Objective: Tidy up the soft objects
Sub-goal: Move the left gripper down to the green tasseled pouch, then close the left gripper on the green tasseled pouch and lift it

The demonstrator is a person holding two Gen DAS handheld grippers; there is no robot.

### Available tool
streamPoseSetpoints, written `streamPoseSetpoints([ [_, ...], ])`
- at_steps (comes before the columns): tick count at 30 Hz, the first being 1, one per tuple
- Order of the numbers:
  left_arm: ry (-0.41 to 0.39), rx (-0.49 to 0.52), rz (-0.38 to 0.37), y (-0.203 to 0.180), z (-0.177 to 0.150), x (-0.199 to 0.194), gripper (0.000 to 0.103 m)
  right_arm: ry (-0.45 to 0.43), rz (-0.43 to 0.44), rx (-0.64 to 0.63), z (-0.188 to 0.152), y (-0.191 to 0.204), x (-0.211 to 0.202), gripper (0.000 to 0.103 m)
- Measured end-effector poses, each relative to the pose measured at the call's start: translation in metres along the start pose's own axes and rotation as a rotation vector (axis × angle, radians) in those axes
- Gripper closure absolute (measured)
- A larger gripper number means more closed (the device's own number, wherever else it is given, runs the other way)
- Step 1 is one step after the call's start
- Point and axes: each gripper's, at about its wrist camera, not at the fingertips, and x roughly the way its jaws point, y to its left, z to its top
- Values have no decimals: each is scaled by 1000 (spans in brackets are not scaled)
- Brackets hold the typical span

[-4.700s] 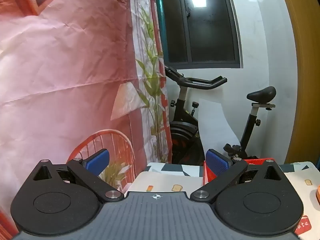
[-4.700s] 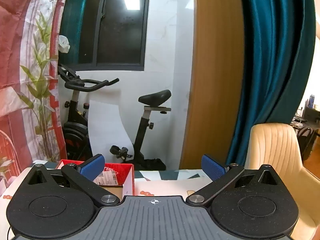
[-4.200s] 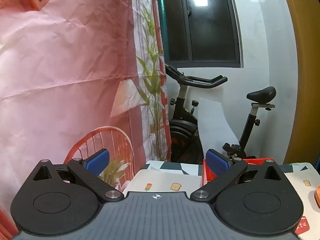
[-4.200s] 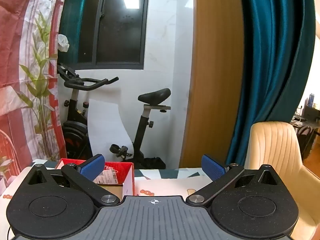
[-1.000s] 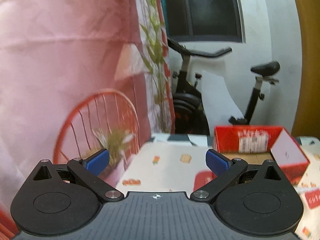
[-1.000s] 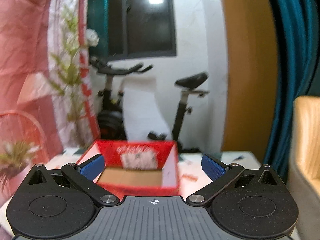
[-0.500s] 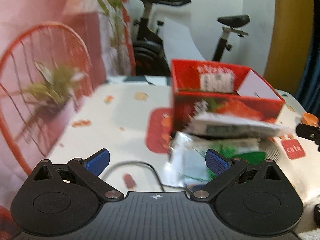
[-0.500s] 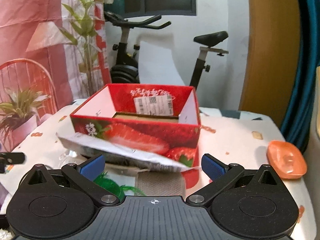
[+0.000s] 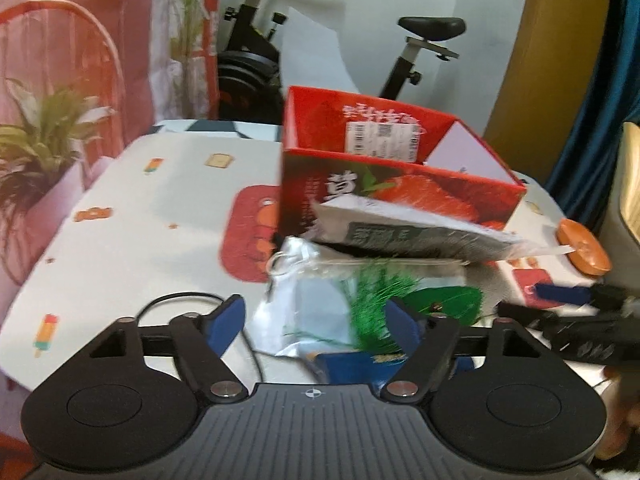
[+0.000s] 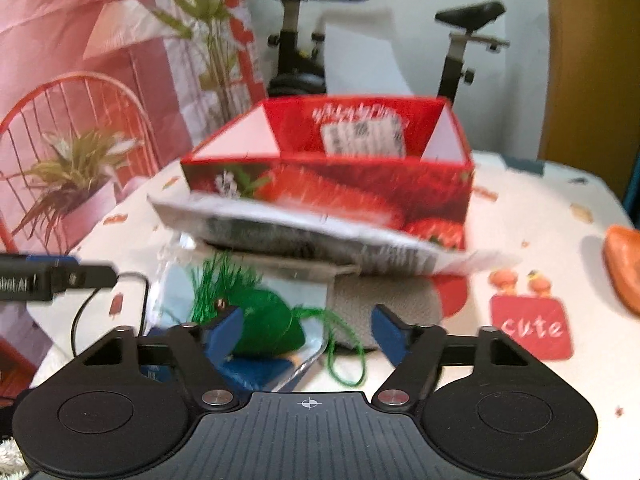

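A red strawberry-print cardboard box stands open on the table. A grey-white flat pouch leans on its front. Below it lie a clear bag with a green fringed thing, a grey soft cloth and a blue packet. My left gripper is open just before the clear bag. My right gripper is open over the green thing and cloth. Each gripper shows at the other view's edge: the right one, the left one.
An orange dish sits at the table's right edge. A black cable lies at the front left. An exercise bike and a pink printed backdrop stand behind the patterned tablecloth.
Both grippers have tilted down from the room to the table and moved close to the pile before the red box. Their jaws have narrowed a little and stay open.
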Motion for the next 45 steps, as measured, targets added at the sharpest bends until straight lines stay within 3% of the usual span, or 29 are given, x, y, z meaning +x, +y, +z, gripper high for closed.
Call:
streamPoseSetpoints([
  [4,30,15,-68,-15,7,18,40,9,24,-38,-6,6,6,49],
  [11,81,26,-174,-43,6,46,40,16,54,-69,-11,8,10,59],
  [16,96,55,-183,-53,0,56,40,20,80,-89,-13,9,14,64],
  [33,124,-73,-299,-44,2,85,40,44,116,-104,-14,8,37,62],
  [45,203,-197,-424,-37,-2,115,41,49,136,-75,-13,3,50,61],
])
